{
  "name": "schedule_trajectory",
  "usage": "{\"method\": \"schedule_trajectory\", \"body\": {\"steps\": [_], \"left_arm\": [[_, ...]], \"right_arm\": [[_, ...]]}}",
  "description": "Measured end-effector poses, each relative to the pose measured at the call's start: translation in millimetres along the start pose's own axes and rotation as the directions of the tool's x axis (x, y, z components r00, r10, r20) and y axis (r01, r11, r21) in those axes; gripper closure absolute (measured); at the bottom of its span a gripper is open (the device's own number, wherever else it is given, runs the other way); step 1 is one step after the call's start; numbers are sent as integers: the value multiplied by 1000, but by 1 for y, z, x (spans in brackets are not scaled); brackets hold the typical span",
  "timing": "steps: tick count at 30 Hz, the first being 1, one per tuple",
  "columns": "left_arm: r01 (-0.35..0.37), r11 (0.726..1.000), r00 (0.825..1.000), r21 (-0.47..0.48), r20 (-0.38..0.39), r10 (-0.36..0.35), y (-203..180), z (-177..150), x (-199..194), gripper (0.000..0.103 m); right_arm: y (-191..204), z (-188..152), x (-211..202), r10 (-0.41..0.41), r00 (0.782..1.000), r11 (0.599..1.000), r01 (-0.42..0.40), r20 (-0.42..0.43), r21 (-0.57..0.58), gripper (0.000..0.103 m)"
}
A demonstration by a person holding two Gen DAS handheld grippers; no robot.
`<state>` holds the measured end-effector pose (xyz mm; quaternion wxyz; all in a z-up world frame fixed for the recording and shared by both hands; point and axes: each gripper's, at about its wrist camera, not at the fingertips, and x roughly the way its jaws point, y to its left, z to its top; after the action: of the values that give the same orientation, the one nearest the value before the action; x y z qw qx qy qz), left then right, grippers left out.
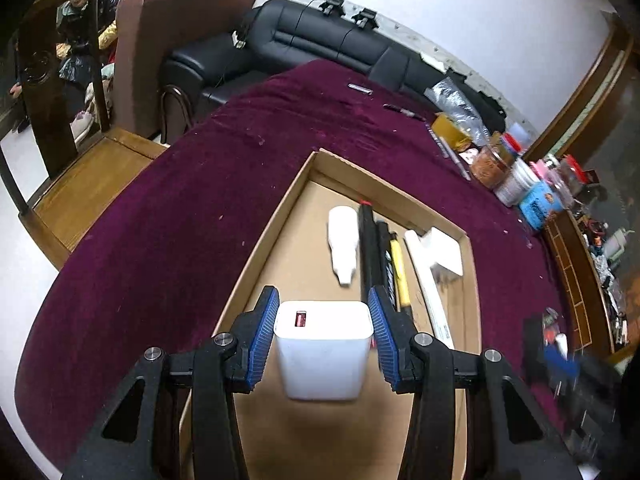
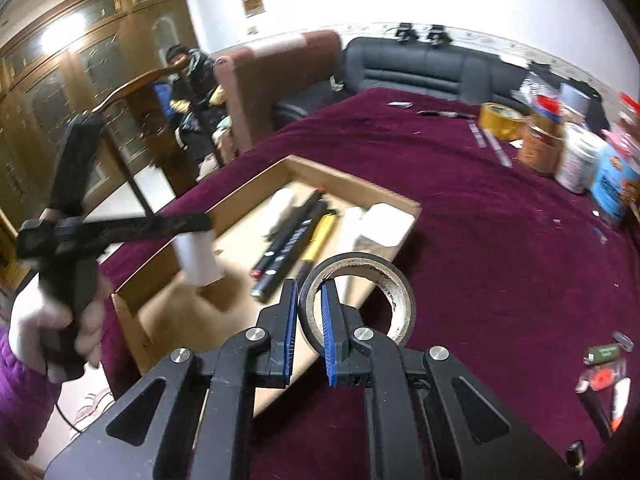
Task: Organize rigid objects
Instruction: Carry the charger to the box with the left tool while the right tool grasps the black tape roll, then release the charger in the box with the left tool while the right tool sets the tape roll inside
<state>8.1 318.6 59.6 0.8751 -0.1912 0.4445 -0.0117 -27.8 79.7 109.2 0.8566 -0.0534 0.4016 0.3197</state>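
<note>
My left gripper (image 1: 323, 304) is shut on a white charger block (image 1: 322, 350) and holds it above the near part of a shallow cardboard tray (image 1: 276, 216). The tray holds a white bottle (image 1: 343, 246), black markers (image 1: 370, 248), a yellow pen (image 1: 399, 268) and a white box (image 1: 440, 250). My right gripper (image 2: 309, 296) is shut on the rim of a black tape roll (image 2: 396, 292), held over the tray's near right edge (image 2: 400, 200). In the right wrist view the left gripper (image 2: 192, 222) holds the charger (image 2: 198, 258) above the tray.
The tray lies on a maroon cloth (image 1: 180, 200). Jars, tape and a blue packet (image 2: 612, 184) crowd the far right. Small items (image 2: 604, 364) lie near right. A black sofa (image 1: 320, 40), a pink armchair (image 1: 168, 40) and a wooden chair (image 1: 80, 168) surround the table.
</note>
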Motion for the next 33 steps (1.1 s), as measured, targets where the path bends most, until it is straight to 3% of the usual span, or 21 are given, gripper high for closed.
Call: {"method": "schedule_trajectory", "body": {"steps": [7,11,13,18,21,24,27,33], "left_arm": [[-24,1000,998,-3,-57,24,-1,14,37,62],[25,999,998,-44,-55,-27,4,16,35,59],[61,997,997,-53,-41,-63,5,14,25,49],[128,990,992,-66,30,-126,10,4,-19,36],[138,988,987,-70,98,-131,18,-9,-48,33],[120,990,983,-74,148,-108,27,-23,-71,33],[97,993,982,-66,171,-84,31,-36,-86,33],[19,998,964,-58,267,-3,37,-57,-119,30]], "right_arm": [[28,-9,28,40,997,998,-43,-71,-35,93],[35,-12,42,53,993,997,-58,-109,-41,93],[37,-13,48,56,991,997,-62,-125,-41,93],[41,-16,57,69,984,995,-79,-164,-53,93],[46,-18,64,67,977,994,-82,-203,-67,93],[53,-19,74,46,966,994,-69,-253,-82,93],[55,-19,89,-25,956,993,-9,-291,-115,93],[43,0,105,-126,956,986,92,-266,-138,92]]}}
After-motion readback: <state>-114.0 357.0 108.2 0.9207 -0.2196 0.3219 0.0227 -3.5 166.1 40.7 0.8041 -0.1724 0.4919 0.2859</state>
